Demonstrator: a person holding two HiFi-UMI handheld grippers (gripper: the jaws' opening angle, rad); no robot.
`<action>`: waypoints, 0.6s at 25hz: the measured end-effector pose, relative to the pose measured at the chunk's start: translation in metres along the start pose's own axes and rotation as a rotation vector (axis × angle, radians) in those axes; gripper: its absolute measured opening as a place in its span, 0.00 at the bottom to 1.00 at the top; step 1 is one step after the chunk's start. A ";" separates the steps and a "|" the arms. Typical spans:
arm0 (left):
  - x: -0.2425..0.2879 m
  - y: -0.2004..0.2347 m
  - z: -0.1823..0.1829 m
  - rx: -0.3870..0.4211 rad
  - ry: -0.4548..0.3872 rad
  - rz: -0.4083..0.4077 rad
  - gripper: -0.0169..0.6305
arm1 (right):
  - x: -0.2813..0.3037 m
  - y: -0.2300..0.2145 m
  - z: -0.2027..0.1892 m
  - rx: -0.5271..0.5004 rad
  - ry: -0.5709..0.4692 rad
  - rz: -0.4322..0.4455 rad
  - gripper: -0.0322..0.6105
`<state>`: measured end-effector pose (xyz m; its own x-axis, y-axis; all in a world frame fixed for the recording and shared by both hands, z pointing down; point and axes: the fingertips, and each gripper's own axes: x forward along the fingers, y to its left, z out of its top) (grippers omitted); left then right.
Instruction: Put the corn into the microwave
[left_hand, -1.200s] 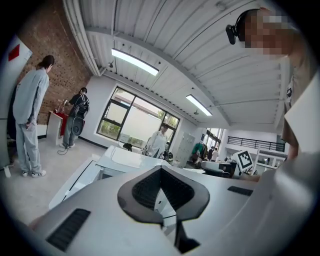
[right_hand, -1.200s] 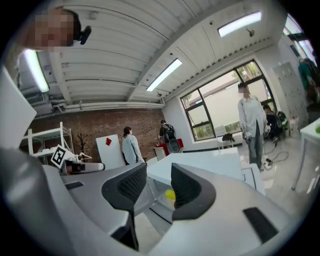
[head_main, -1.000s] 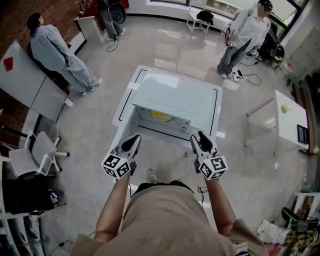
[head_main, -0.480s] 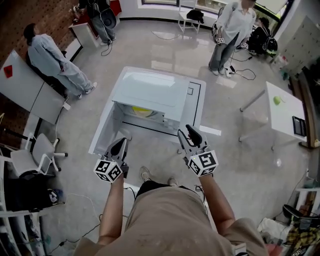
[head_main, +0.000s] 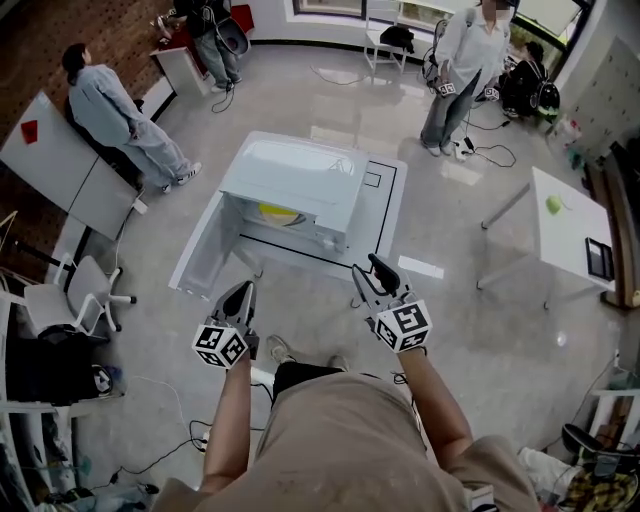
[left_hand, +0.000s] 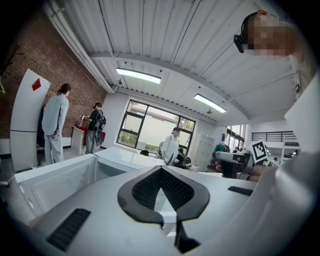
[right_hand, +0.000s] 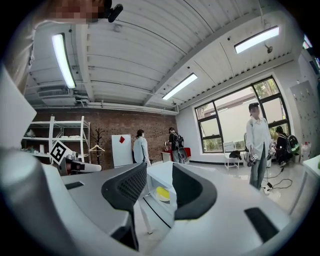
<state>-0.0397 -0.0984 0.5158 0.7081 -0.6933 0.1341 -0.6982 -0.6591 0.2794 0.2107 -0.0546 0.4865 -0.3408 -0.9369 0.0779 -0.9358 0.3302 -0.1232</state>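
Observation:
The white microwave (head_main: 295, 175) stands on a low white table (head_main: 385, 200), with its door (head_main: 205, 255) swung open to the left. The yellow corn (head_main: 278, 212) lies inside the cavity and shows between the right jaws in the right gripper view as the corn (right_hand: 162, 193). Both grippers hang over the floor, in front of the table and apart from the microwave. My left gripper (head_main: 238, 300) is shut with nothing in it; its pads meet at the tips of the left gripper (left_hand: 161, 169). My right gripper (head_main: 375, 280) stands open and holds nothing, the right gripper (right_hand: 159, 166) aimed at the cavity.
A person (head_main: 110, 110) stands at the far left by a white board (head_main: 50, 160), and another person (head_main: 460, 60) stands at the far right. A white side table (head_main: 570, 230) with a green object (head_main: 553, 203) is on the right. An office chair (head_main: 85, 300) sits at the left.
Both grippers have drawn back from the microwave's front, off the table's edge and over the floor. The corn stays inside and the door stays open.

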 end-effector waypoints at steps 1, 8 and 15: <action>-0.004 -0.002 -0.004 0.001 0.005 0.004 0.03 | -0.003 0.000 -0.002 0.001 0.007 0.005 0.29; -0.023 -0.001 -0.026 0.004 0.036 0.043 0.04 | -0.019 0.009 -0.035 0.027 0.073 0.027 0.29; -0.034 -0.008 -0.035 0.019 0.056 0.027 0.04 | -0.022 0.011 -0.049 -0.043 0.125 -0.035 0.25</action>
<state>-0.0551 -0.0593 0.5426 0.6935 -0.6937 0.1946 -0.7186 -0.6462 0.2572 0.2040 -0.0249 0.5322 -0.3139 -0.9272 0.2041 -0.9494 0.3048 -0.0756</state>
